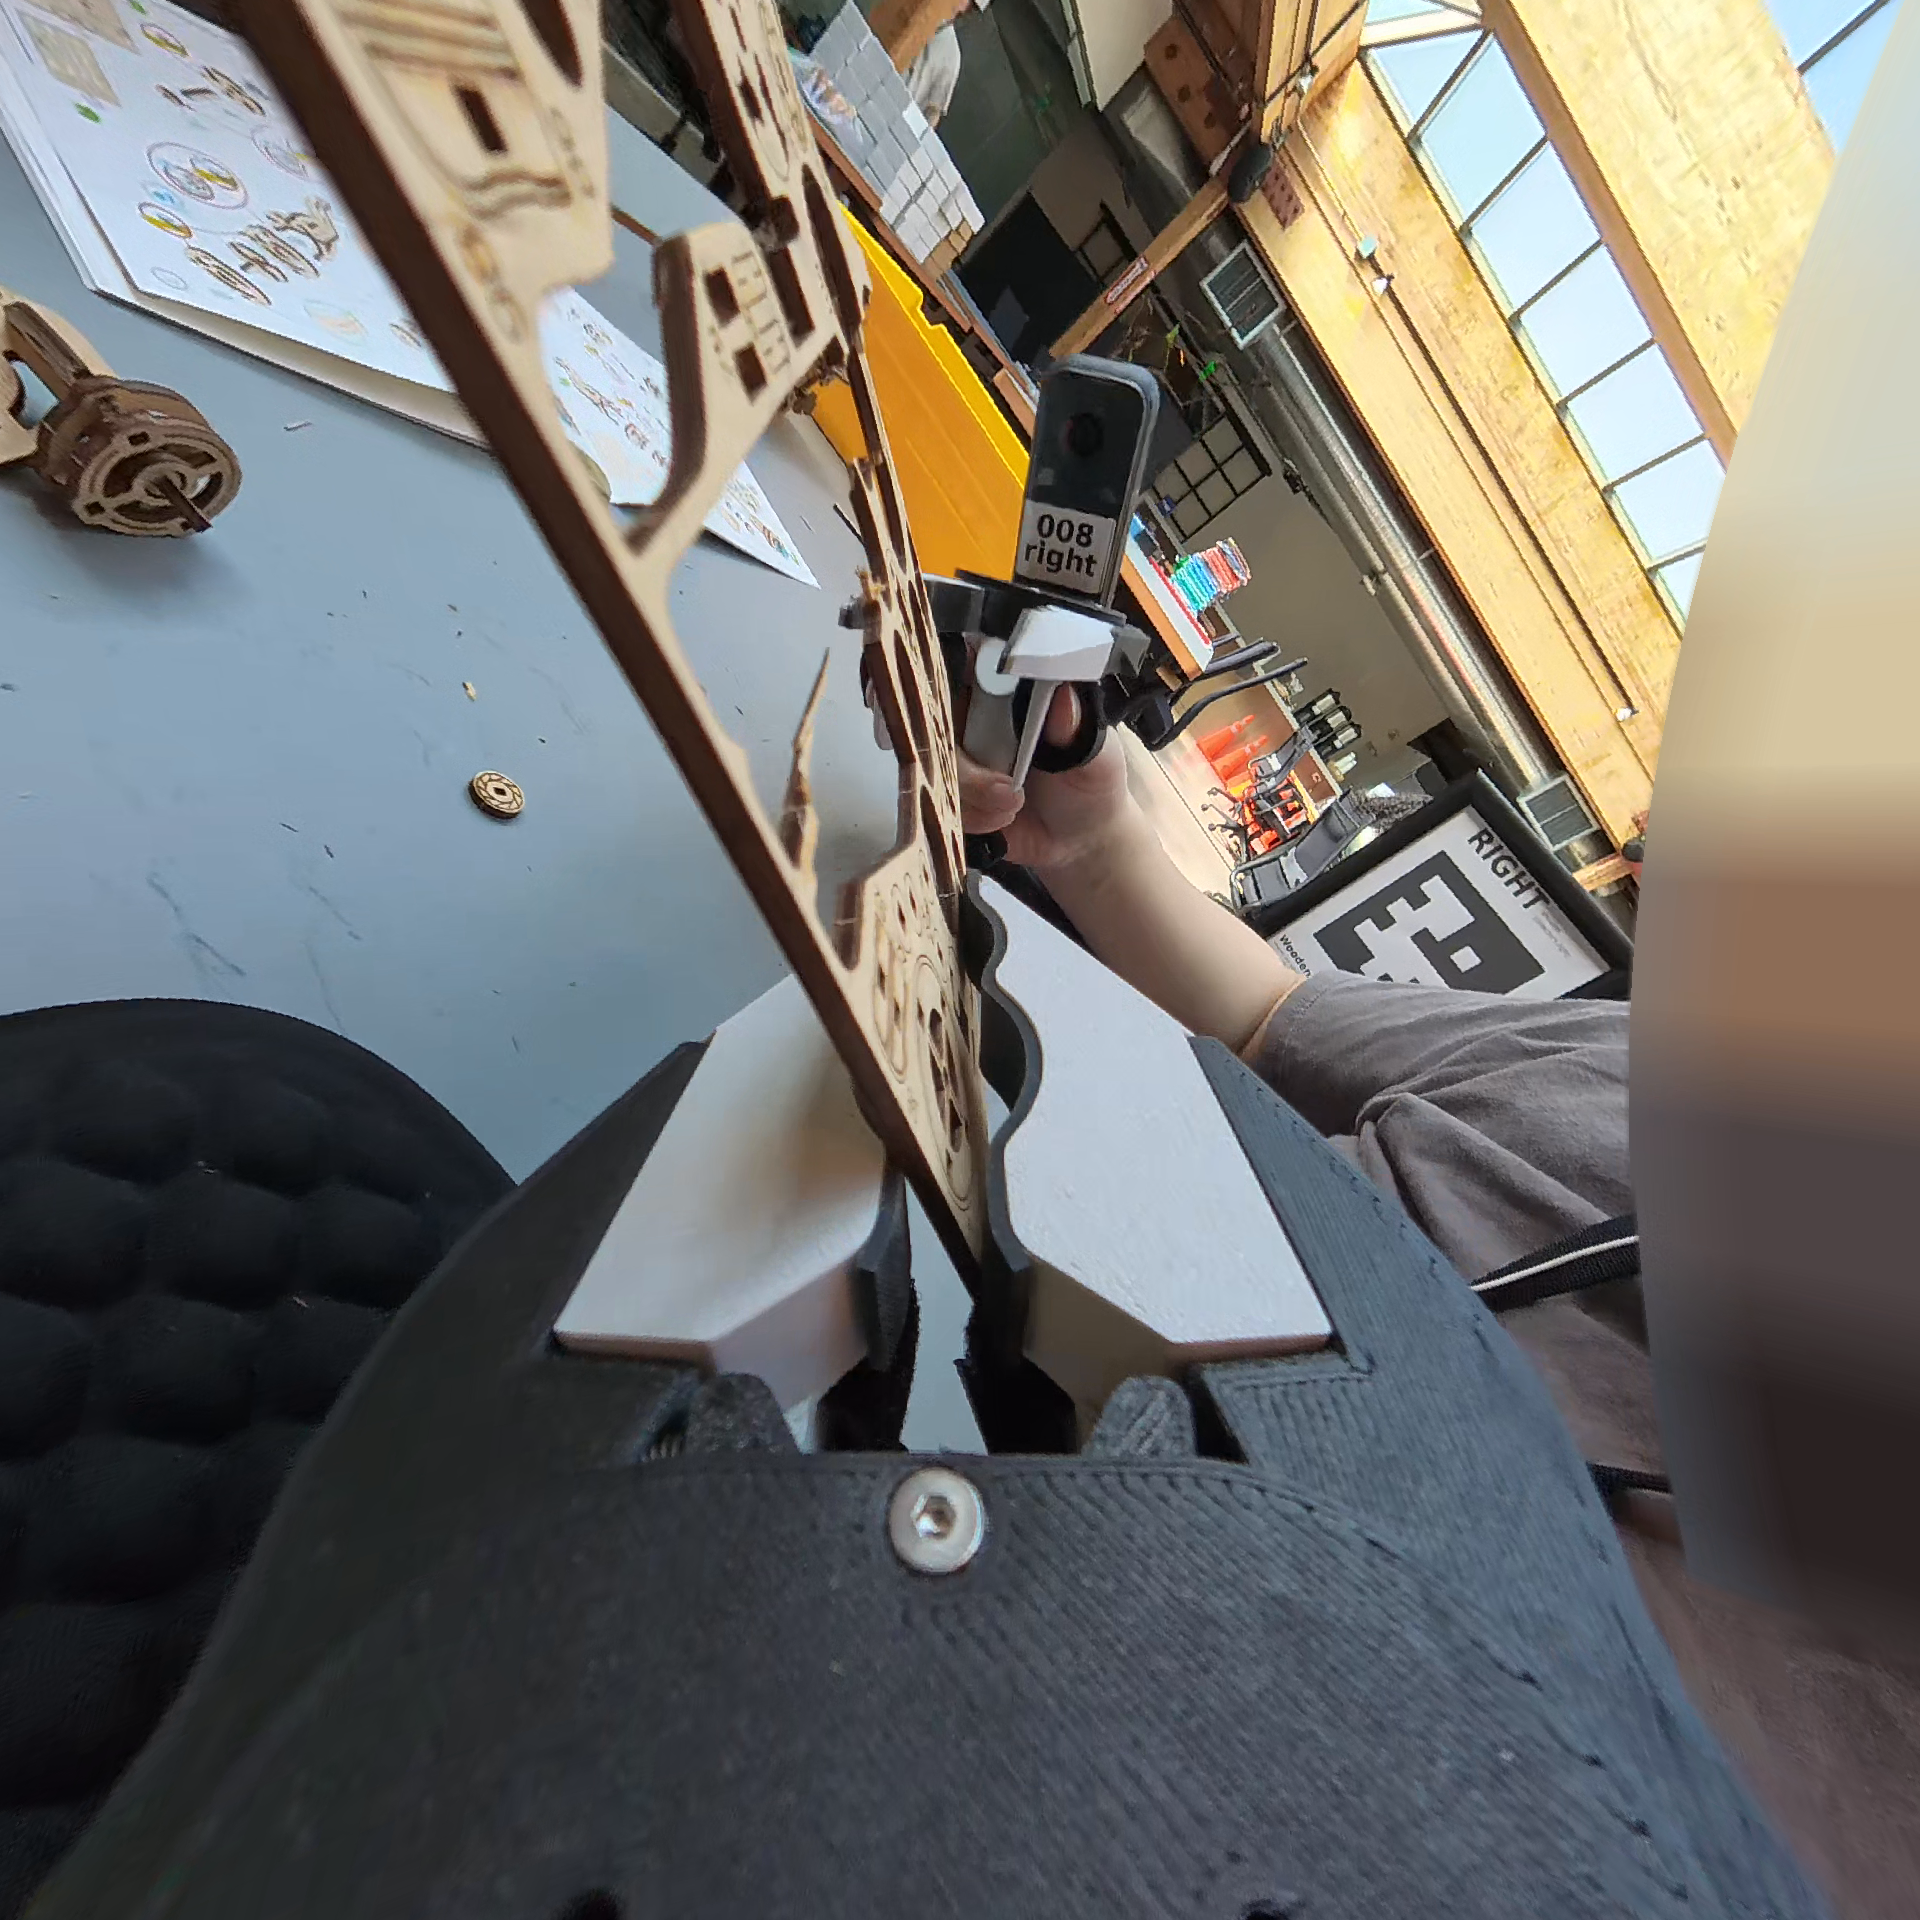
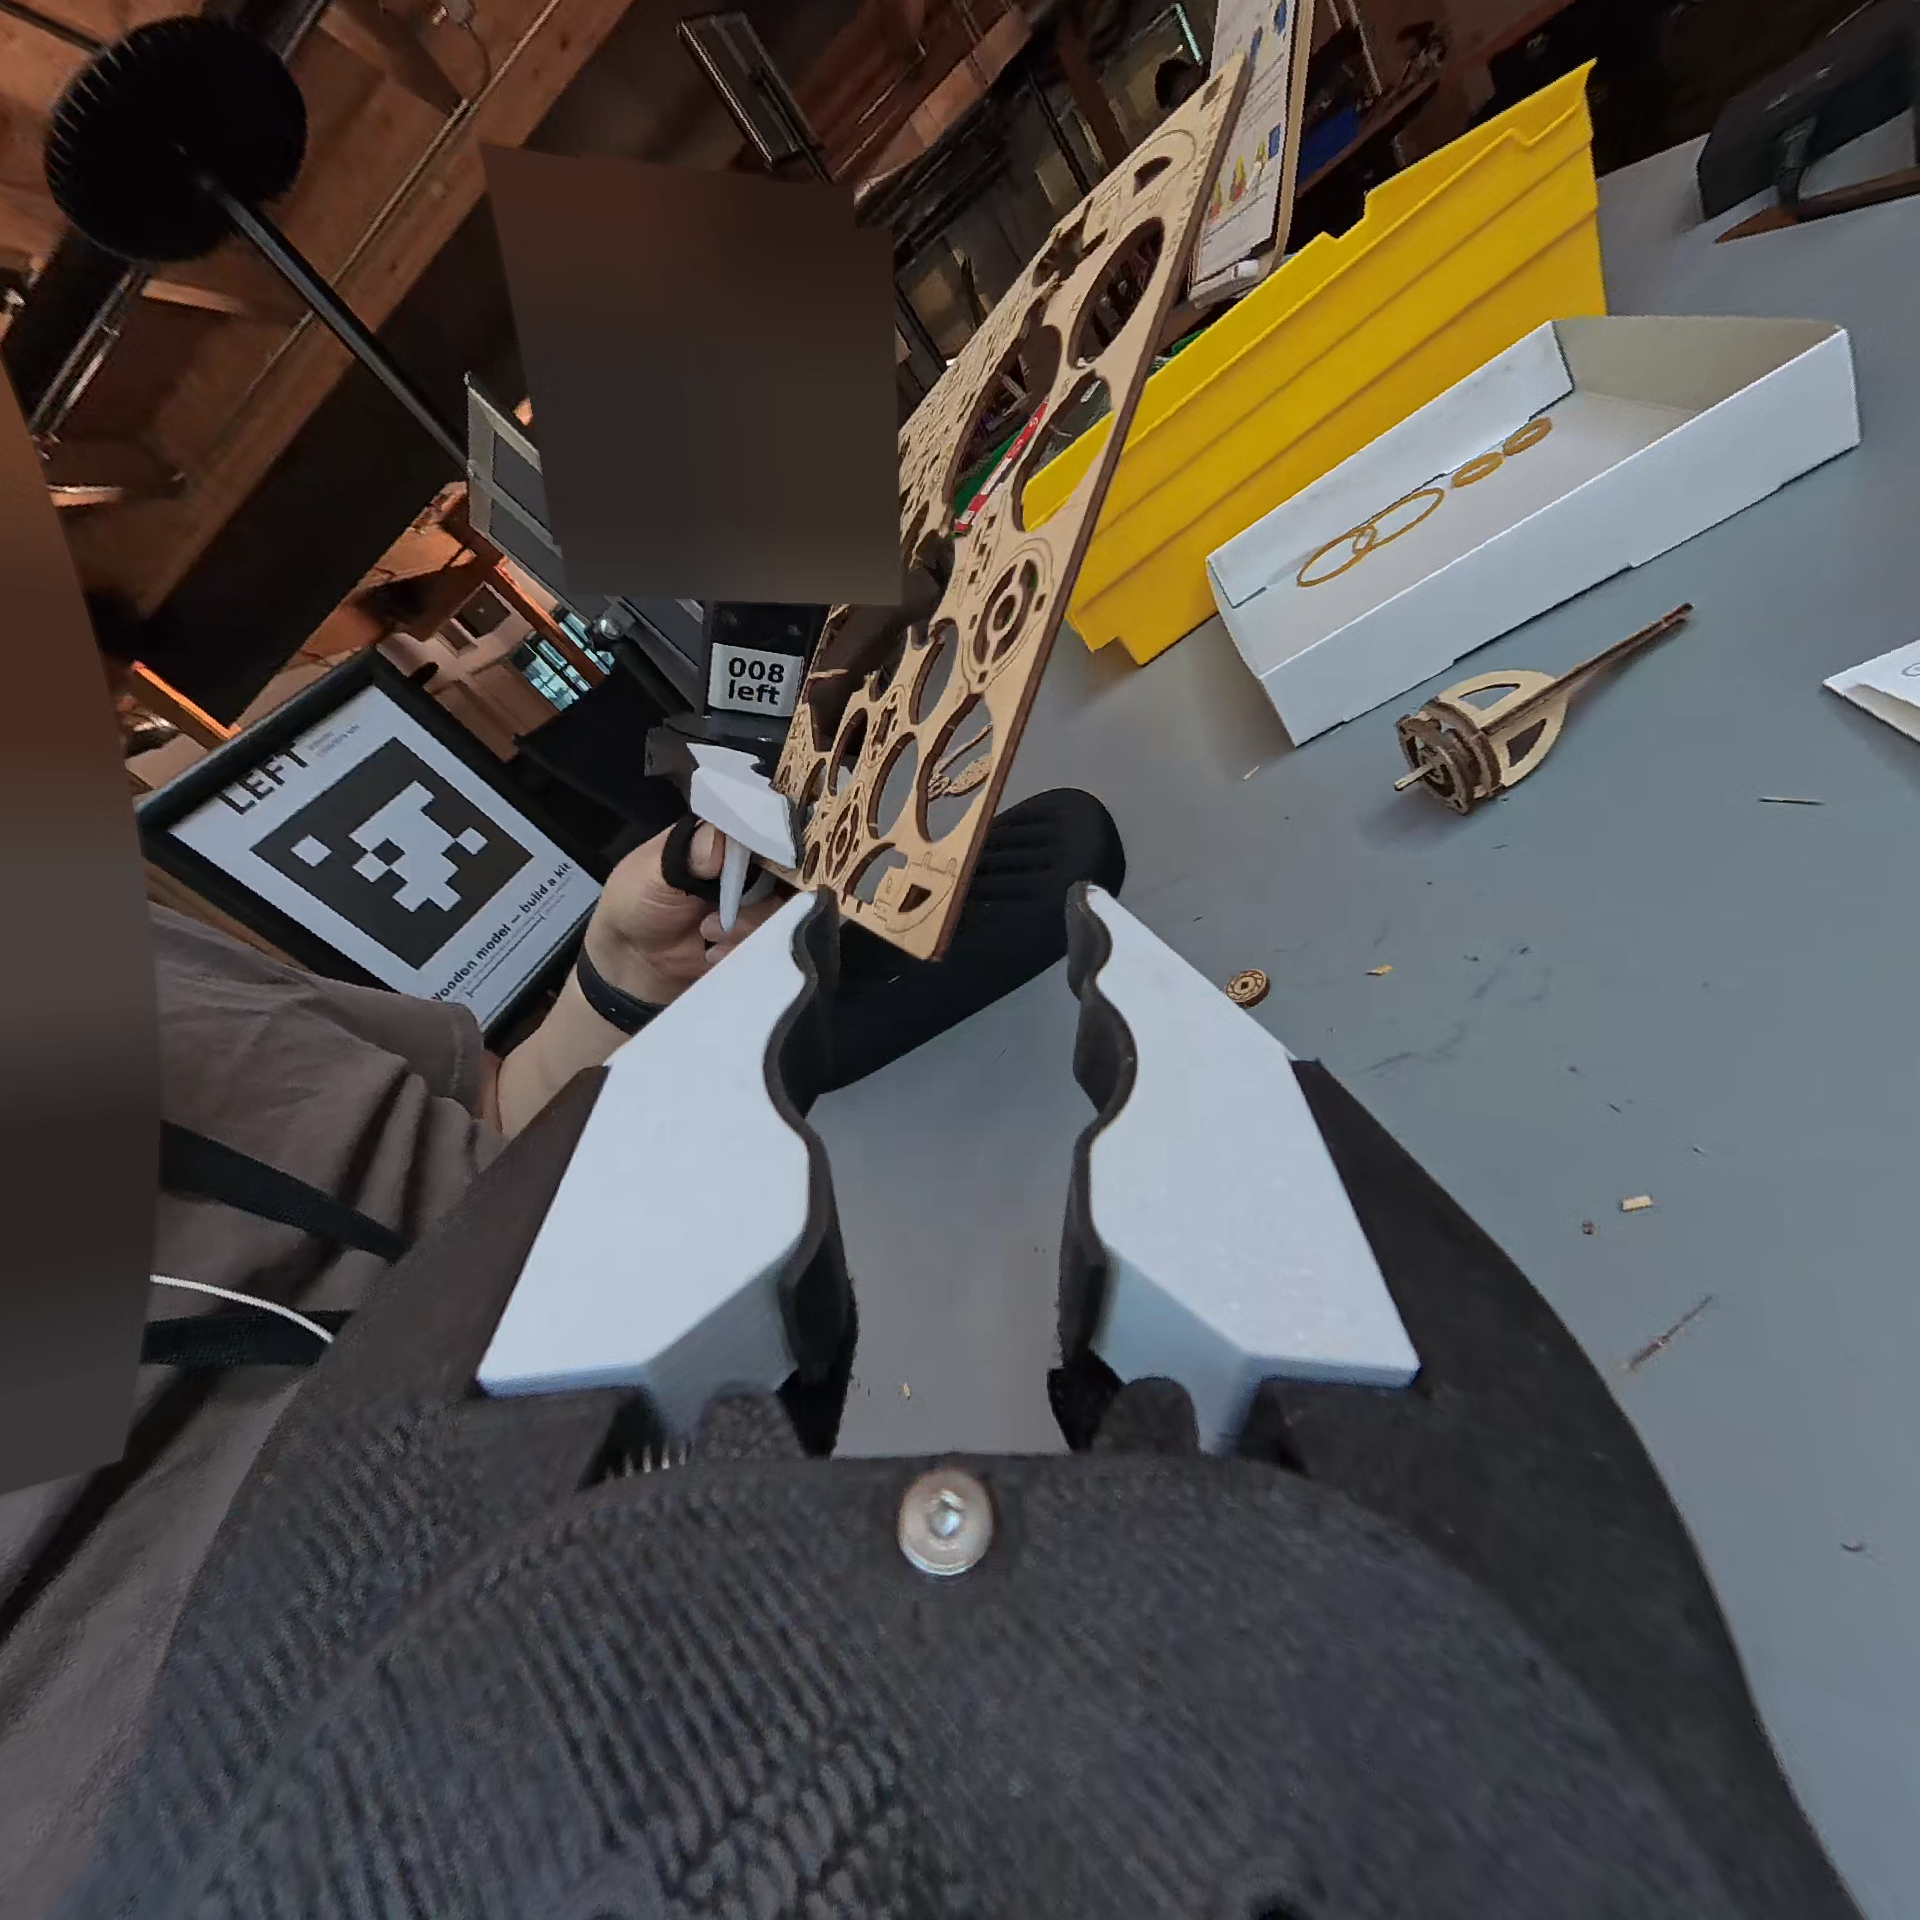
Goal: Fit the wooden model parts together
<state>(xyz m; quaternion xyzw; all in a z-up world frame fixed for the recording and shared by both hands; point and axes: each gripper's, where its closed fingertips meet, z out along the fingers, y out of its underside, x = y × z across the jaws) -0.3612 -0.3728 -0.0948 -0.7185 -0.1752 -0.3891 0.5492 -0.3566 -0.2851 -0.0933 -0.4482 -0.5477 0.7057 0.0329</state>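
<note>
My left gripper (image 1: 904,966) is shut on the lower edge of a laser-cut wooden parts sheet (image 1: 540,343) and holds it tilted up above the grey table (image 1: 312,831). In the right wrist view the sheet (image 2: 997,623) has many round cut-outs, and the left gripper (image 2: 764,831) clamps its near left edge. My right gripper (image 2: 948,914) is open and empty, with its fingertips just below the sheet's bottom corner. Its body (image 1: 1039,644) shows behind the sheet in the left wrist view. A partly built wooden model (image 2: 1475,738) lies on the table, also in the left wrist view (image 1: 125,457).
A small wooden disc (image 2: 1247,985) lies on the table. A white box (image 2: 1351,644) holds thin wooden rings, and a yellow bin (image 2: 1351,343) stands behind it. A black cushion (image 1: 156,1299) sits under the sheet. Instruction pages (image 1: 239,208) lie at the far side.
</note>
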